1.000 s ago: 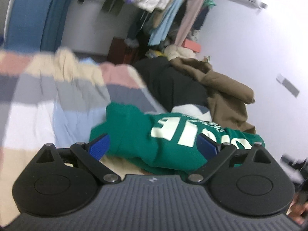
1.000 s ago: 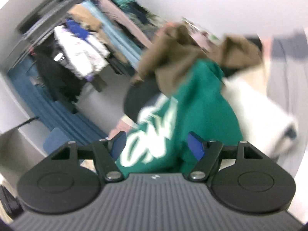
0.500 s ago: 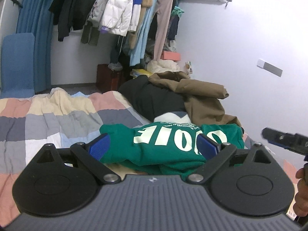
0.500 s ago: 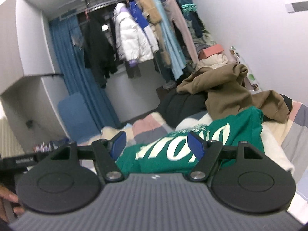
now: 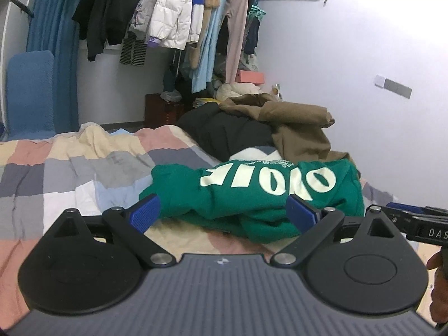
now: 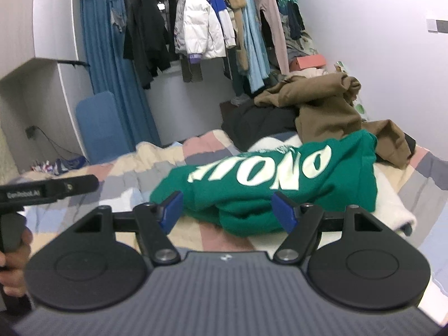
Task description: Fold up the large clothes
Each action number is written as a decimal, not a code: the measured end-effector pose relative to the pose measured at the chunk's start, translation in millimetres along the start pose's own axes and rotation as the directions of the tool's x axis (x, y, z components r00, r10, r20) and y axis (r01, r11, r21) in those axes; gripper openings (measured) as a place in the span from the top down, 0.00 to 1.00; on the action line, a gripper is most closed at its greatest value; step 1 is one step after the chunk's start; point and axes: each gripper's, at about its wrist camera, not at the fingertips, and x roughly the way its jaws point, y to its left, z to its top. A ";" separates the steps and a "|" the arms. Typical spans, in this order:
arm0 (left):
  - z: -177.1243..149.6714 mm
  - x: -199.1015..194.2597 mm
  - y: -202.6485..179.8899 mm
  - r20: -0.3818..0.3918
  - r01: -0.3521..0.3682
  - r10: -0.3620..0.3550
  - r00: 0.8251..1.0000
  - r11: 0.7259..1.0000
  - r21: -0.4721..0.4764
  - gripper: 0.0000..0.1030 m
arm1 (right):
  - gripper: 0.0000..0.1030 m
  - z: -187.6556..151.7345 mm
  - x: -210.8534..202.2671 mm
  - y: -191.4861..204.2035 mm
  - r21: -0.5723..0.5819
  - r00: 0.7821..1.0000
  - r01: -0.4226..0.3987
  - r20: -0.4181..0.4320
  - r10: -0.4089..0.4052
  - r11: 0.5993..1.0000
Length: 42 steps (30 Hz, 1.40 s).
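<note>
A green sweatshirt with pale lettering lies bunched in a folded bundle on the patchwork quilt. It also shows in the right wrist view as the same green sweatshirt, resting partly on a white garment. My left gripper is open, its blue pads just short of the bundle with nothing pressed between them. My right gripper is open too, held just in front of the sweatshirt. Each gripper's side shows at the edge of the other's view.
Behind the sweatshirt a brown garment and a black one are piled by the white wall. Clothes hang on a rail at the back, beside blue curtains and a blue chair. A hand grips the left tool.
Both grippers have drawn back from the sweatshirt and rolled to level. The blurred, tilted views have steadied, and the sweatshirt now lies farther ahead on the quilt.
</note>
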 end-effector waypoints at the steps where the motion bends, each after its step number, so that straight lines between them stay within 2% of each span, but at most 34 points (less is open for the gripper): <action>1: -1.7 0.2 -0.8 -0.003 -0.002 0.002 1.000 1.000 0.004 0.05 | 0.30 -1.9 0.6 -0.2 -0.001 1.000 0.007 -0.003 -0.007 1.000; 11: -11.5 9.7 -4.5 -0.039 -0.017 0.019 0.999 0.999 0.037 0.02 | 0.30 -9.3 8.7 2.6 -0.024 0.998 0.062 -0.017 -0.062 0.998; 13: -12.1 11.1 -4.0 -0.039 -0.031 0.033 0.999 0.999 0.043 0.01 | 0.22 -8.8 8.1 4.3 -0.034 0.998 0.067 -0.010 -0.067 0.997; 17: -11.0 10.2 -3.5 -0.034 -0.045 0.046 0.998 0.998 0.040 0.01 | 0.19 -7.2 6.3 6.0 -0.048 0.997 0.078 0.003 -0.078 0.996; 19: -11.0 9.9 -3.2 -0.033 -0.048 0.050 0.998 0.998 0.038 0.00 | 0.03 -7.1 6.1 6.9 -0.057 0.996 0.090 0.004 -0.090 0.994; 20: -10.8 9.9 -3.0 -0.034 -0.050 0.051 0.998 0.998 0.037 0.00 | 0.00 -6.8 6.0 6.4 -0.054 0.996 0.087 0.003 -0.087 0.995; 42: -9.4 5.2 -5.4 -0.038 -0.079 0.081 0.996 0.996 0.042 0.00 | 0.00 -8.4 1.1 10.3 -0.044 0.995 0.099 -0.020 -0.100 0.994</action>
